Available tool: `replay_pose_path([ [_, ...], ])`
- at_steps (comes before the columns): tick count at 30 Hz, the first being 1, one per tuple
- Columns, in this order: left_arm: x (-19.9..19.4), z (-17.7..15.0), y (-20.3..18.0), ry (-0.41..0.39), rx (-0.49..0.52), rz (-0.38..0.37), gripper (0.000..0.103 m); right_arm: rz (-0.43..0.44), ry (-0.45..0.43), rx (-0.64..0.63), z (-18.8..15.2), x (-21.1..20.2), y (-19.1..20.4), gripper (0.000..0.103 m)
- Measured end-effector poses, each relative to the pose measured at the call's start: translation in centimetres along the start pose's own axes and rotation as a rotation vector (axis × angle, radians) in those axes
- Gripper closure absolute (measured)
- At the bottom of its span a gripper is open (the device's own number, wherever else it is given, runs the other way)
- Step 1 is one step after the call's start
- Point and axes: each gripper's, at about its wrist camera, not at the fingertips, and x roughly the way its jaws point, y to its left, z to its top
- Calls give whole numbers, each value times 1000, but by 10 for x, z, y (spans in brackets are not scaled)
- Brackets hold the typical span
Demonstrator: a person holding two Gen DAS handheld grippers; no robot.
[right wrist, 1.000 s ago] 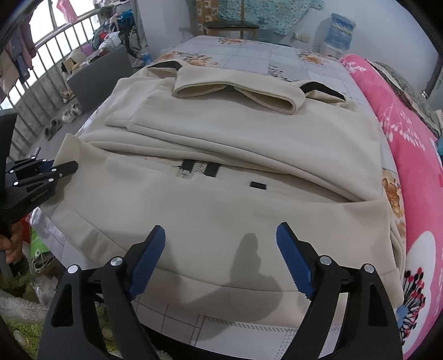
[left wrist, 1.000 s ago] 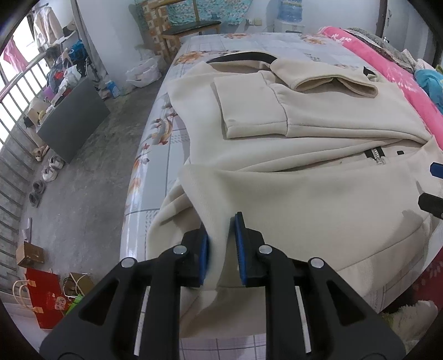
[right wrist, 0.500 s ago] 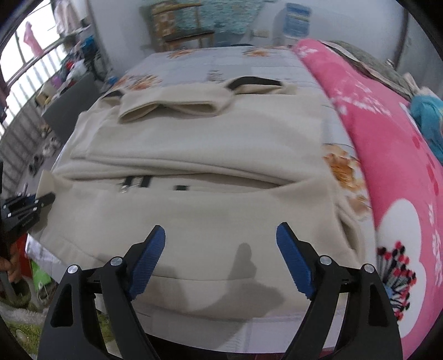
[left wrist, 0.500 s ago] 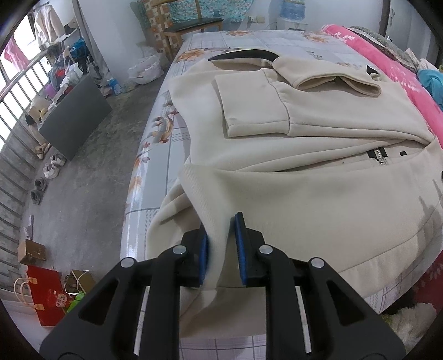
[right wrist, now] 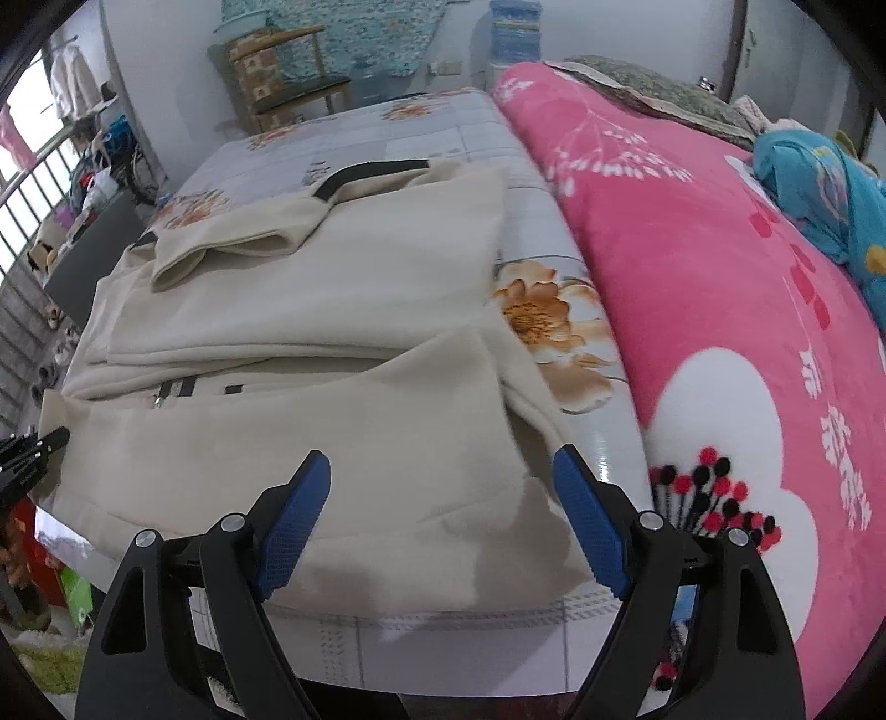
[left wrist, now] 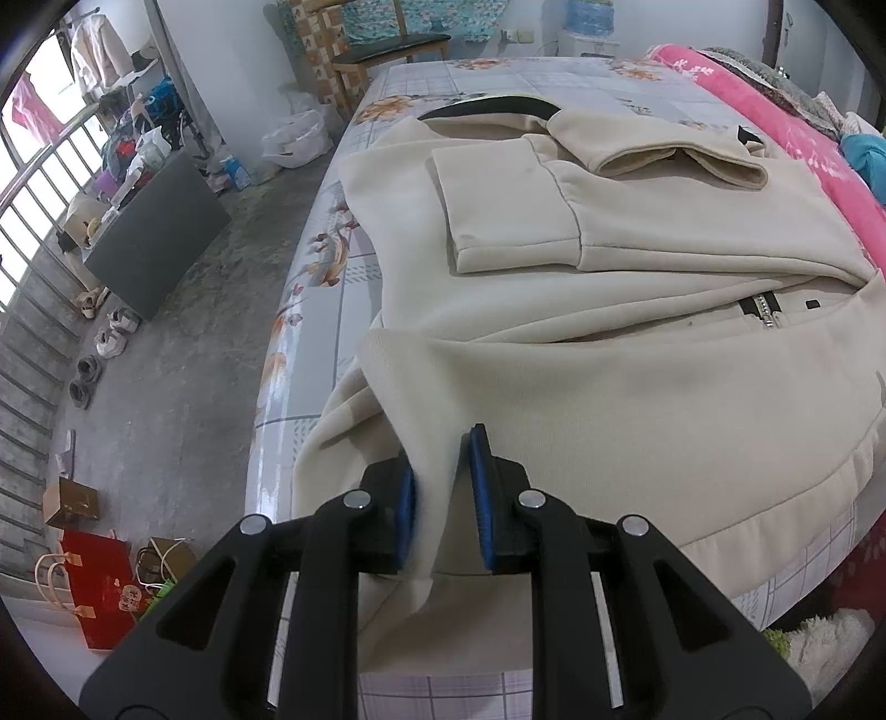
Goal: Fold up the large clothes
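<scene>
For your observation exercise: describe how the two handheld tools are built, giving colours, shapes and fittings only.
Both match: the left tool and the right tool have matte black angular fingers with triangular cut-outs, round silver pivot bolts, and flat blue textured pads at the tips.

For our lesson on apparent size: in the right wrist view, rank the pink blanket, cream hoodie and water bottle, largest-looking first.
1. pink blanket and cream hoodie: too alike to rank.
2. water bottle, far off, smallest-looking.
</scene>
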Motion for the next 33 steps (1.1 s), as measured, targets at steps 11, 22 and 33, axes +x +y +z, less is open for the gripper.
replay_pose_path([
  [11,0,-1,2,-10,-6,-13,85,53,-6,-7,2,5,-7,29],
  [22,0,-3,3,-18,-22,-13,85,115,15,29,18,32,-15,65],
  [33,1,-4,3,-54,-26,-2,84,39,4,33,13,35,-21,84],
])
